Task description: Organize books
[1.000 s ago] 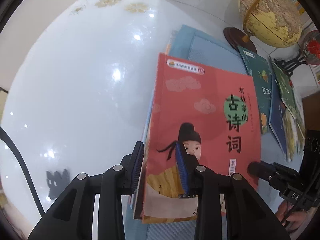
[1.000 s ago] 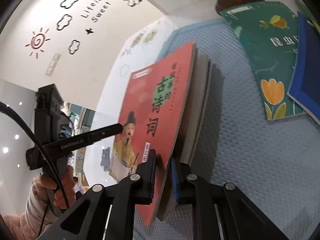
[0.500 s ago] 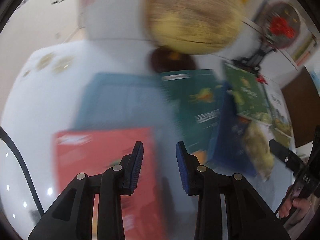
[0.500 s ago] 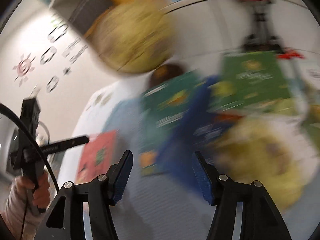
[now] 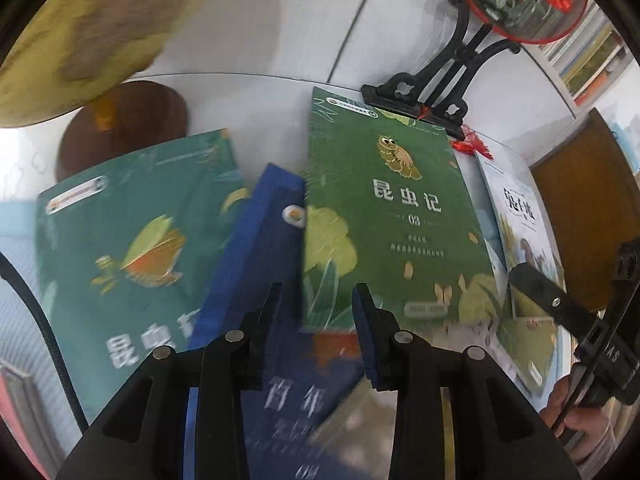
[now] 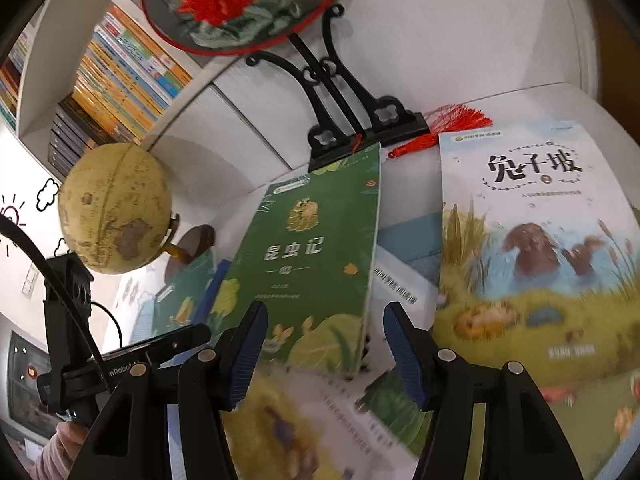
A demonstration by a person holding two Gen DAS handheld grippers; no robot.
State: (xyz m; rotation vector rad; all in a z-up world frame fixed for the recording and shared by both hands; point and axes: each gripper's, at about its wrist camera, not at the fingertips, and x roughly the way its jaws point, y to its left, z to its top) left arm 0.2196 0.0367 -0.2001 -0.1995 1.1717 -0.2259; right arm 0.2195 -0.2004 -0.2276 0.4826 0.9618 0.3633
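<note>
Two grippers hover over the scattered books, both empty. The right gripper (image 6: 324, 350) stands spread, the green insect book (image 6: 308, 264) lying just beyond it, long axis running away toward the far stand. The left gripper (image 5: 316, 332), jaws narrowly parted, hangs over the blue book (image 5: 264, 240).

Glossy paper cover on the green book (image 6: 316, 264), catching a faint sheen; same smooth gloss on the teal book (image 5: 132, 240) and the pale rabbit book (image 6: 536, 240). Dark blue book (image 5: 260, 248) with a smoother, duller cover. Matt black plastic on the gripper bodies, ribbed blue rubber-like pads (image 6: 248, 352). Glossy white bench (image 5: 256, 140). Polished brown wood globe base (image 5: 128, 120). Black stand (image 6: 352, 116) of smooth painted finish; red thread tassel (image 6: 444, 124).
</note>
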